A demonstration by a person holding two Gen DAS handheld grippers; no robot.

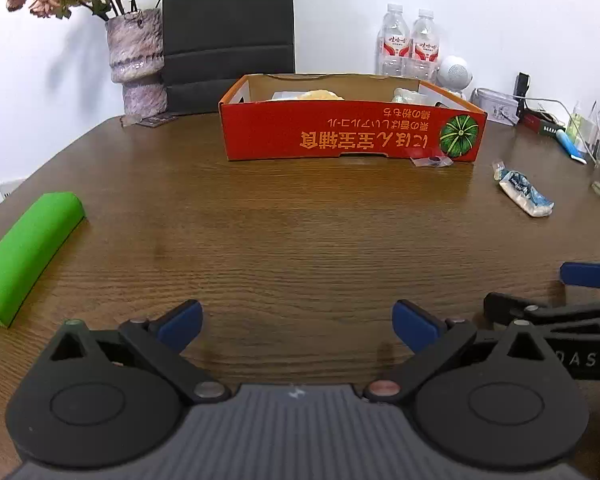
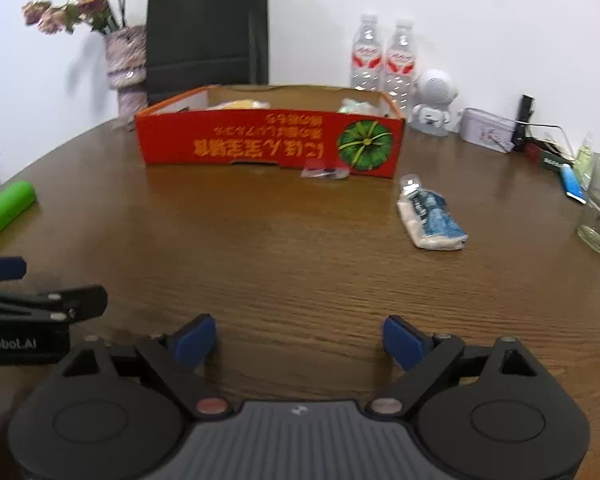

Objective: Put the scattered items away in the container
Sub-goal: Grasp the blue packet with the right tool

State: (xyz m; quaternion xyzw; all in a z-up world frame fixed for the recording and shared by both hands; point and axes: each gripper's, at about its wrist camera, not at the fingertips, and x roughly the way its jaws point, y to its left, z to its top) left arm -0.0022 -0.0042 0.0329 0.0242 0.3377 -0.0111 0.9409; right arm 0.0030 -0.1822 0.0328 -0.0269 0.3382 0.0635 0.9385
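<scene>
Both fingers [image 2: 404, 340] spread wide, empty; blue-white packet [image 2: 430, 218] at two o'clock, red box [image 2: 268, 140] at twelve; slippery wrapper may squirt free when pinched

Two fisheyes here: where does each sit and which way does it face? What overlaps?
Left wrist: on the left gripper, low over the table, facing the red box; its own open fingers show, plus the right gripper at the right edge; green roll to the left.
Right wrist: on the right gripper, same heading, offset rightward; its own open fingers show, the left gripper at the left edge; the packet sits nearer.
Shared: box, packet, green roll, small wrapper, bottles, vase.
</scene>
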